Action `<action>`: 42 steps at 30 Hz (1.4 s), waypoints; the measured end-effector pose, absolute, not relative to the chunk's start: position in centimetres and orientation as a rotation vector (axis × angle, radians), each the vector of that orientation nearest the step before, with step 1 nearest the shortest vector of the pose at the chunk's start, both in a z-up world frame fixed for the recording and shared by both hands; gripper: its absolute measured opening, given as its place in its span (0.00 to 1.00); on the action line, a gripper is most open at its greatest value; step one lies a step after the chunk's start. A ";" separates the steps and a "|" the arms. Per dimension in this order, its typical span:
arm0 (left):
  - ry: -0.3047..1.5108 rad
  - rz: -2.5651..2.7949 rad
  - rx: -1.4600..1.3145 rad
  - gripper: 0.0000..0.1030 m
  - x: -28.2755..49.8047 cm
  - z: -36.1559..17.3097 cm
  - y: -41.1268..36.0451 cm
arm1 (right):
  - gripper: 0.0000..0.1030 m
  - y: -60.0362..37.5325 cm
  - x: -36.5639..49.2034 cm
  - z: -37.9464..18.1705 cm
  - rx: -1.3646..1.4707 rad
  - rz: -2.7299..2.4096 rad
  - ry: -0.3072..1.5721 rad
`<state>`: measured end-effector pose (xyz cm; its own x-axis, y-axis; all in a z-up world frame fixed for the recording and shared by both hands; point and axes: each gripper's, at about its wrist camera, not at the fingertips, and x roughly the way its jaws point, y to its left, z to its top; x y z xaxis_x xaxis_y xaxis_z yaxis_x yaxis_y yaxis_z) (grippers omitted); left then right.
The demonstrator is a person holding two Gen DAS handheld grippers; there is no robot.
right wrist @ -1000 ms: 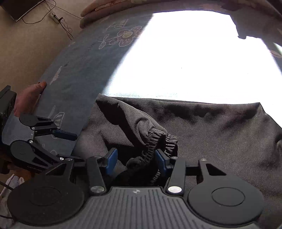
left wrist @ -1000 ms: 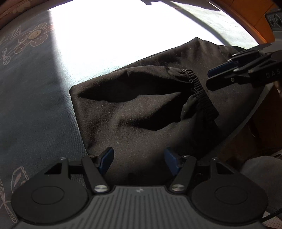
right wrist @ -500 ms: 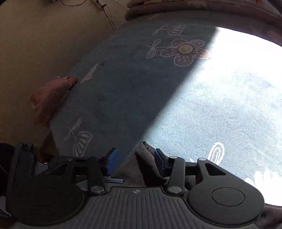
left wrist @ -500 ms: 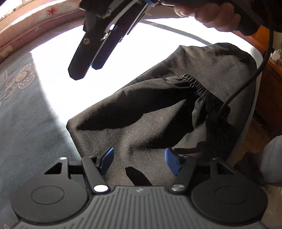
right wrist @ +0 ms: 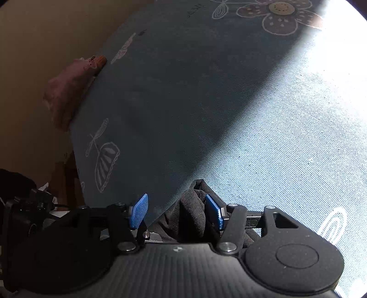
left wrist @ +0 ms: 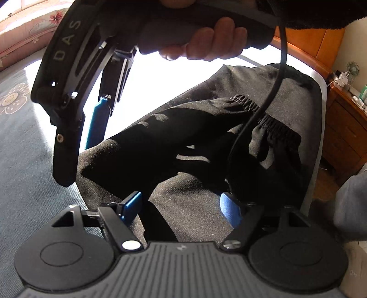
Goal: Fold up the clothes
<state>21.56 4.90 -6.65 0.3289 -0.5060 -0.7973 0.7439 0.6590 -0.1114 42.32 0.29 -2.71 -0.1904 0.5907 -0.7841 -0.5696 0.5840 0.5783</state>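
Black rumpled trousers [left wrist: 206,142] on bedspread [right wrist: 183,103], between both hand-held grippers' parted fingers.

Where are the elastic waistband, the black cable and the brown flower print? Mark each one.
elastic waistband [left wrist: 273,125], left wrist view, on its gathered ridges.
black cable [left wrist: 278,75], left wrist view, on its hanging stretch.
brown flower print [right wrist: 281,16], right wrist view, on a petal beside the centre.

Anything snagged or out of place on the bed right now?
Yes: the black cable from the right gripper droops across the black garment by its elastic cuff, where it might catch. The garment is also rumpled, not flat. The left gripper is open over it.
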 end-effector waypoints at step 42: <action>0.925 -0.748 0.156 0.78 28.0 -5.9 1.8 | 0.67 -18.6 35.5 1.7 0.413 0.686 1.363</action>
<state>28.02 1.82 -5.86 0.3732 -0.5171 -0.7703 0.6450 0.7414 -0.1851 35.48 -18.60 1.74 0.0588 0.6613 -0.7478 -0.2068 0.7409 0.6390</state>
